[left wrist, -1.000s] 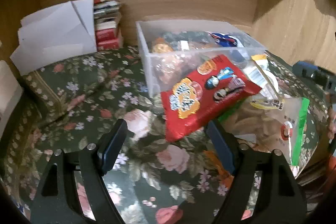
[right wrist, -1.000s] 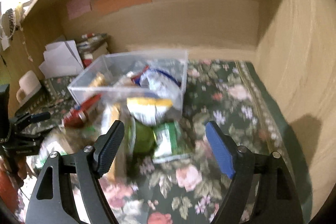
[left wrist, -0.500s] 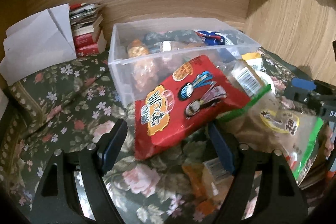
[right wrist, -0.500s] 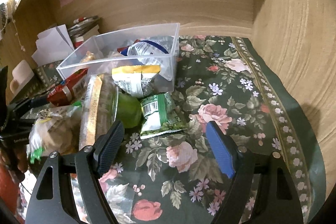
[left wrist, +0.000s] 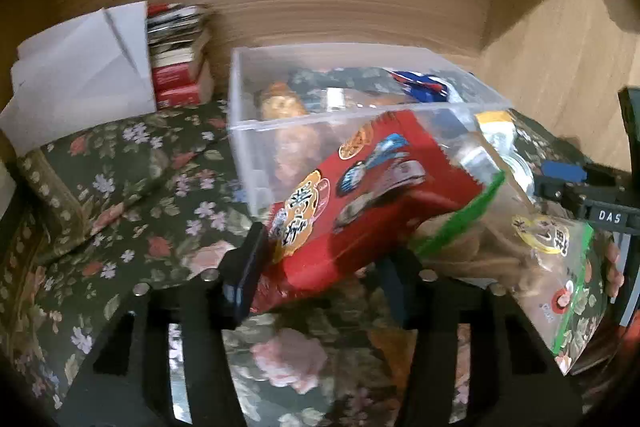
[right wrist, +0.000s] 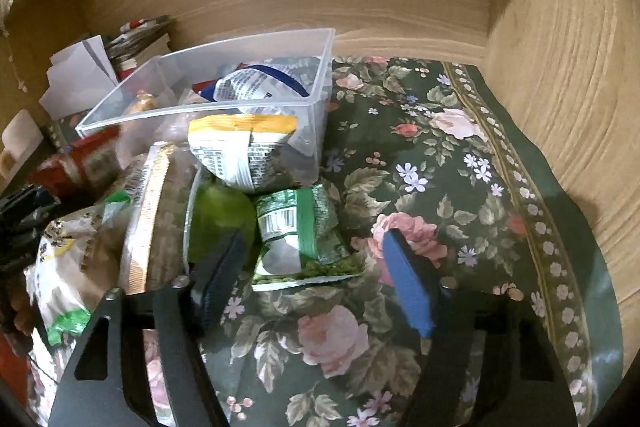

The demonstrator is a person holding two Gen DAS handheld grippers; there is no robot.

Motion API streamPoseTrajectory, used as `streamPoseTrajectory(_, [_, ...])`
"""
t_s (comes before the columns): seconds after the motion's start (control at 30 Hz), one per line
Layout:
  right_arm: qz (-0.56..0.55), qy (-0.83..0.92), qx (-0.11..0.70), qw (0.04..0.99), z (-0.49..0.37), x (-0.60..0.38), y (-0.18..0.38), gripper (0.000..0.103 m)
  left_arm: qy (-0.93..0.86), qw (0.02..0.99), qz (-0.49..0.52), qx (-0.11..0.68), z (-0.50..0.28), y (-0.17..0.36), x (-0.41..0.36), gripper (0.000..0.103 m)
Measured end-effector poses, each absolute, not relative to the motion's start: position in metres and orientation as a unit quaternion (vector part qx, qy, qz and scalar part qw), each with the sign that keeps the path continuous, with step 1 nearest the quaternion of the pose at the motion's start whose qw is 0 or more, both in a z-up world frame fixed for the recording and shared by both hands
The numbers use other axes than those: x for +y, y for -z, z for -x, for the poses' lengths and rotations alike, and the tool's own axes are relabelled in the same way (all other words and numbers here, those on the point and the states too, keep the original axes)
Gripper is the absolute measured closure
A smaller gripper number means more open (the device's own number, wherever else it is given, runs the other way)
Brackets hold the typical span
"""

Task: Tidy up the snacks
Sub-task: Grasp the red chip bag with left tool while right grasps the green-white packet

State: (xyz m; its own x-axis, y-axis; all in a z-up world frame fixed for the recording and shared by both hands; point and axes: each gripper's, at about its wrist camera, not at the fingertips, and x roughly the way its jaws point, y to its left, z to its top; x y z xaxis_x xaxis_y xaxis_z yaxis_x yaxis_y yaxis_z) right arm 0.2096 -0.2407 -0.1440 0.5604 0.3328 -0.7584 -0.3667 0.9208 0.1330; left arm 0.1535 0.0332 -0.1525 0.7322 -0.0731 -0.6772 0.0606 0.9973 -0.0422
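A red snack bag [left wrist: 360, 203] leans against the clear plastic bin [left wrist: 280, 119], which holds several snacks. My left gripper [left wrist: 324, 279] is open, its fingers on either side of the red bag's lower end. A clear bag with green trim [left wrist: 540, 259] lies to its right. My right gripper [right wrist: 316, 275] is open, its fingers either side of a small green packet [right wrist: 300, 235] on the floral cloth. A yellow-topped white bag [right wrist: 244, 151], a green pouch [right wrist: 220, 215] and a long clear pack [right wrist: 156, 219] lie beside the bin [right wrist: 256, 79].
Folded white paper [left wrist: 80, 75] and a stack of books [left wrist: 180, 63] stand at the back left. Wooden walls close the back and right sides. The floral cloth [right wrist: 460, 187] stretches to the right of the bin. The right gripper's body [left wrist: 592, 195] shows in the left wrist view.
My left gripper has moved forward so its fingers now flank the red bag. My right gripper has moved closer to the green packet.
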Motion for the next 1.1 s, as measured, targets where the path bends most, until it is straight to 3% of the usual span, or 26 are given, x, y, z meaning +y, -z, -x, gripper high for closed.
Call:
streamPoseTrajectory(0.2, [0.026,-0.201,0.434,0.878,-0.216,-0.241,0.152,0.047,0.032,0.933,0.022,0.359,-0.162,0.151,0.045,0.057])
streamPoseTrajectory(0.27, [0.027,-0.203,0.435,0.877,-0.219,-0.238,0.152,0.049,0.041,0.931,0.026,0.362,-0.168,0.153,0.043,0.067])
streamPoseTrajectory(0.57, [0.039,-0.218,0.443,0.869,-0.225,-0.227,0.159,0.064,0.053,0.940,0.022,0.338,-0.162,0.146,0.035,0.078])
streamPoseTrajectory(1.1, [0.036,-0.186,0.385,0.903,-0.203,-0.247,0.121,0.070,0.027,0.960,0.026,0.278,-0.135,0.089,0.046,0.078])
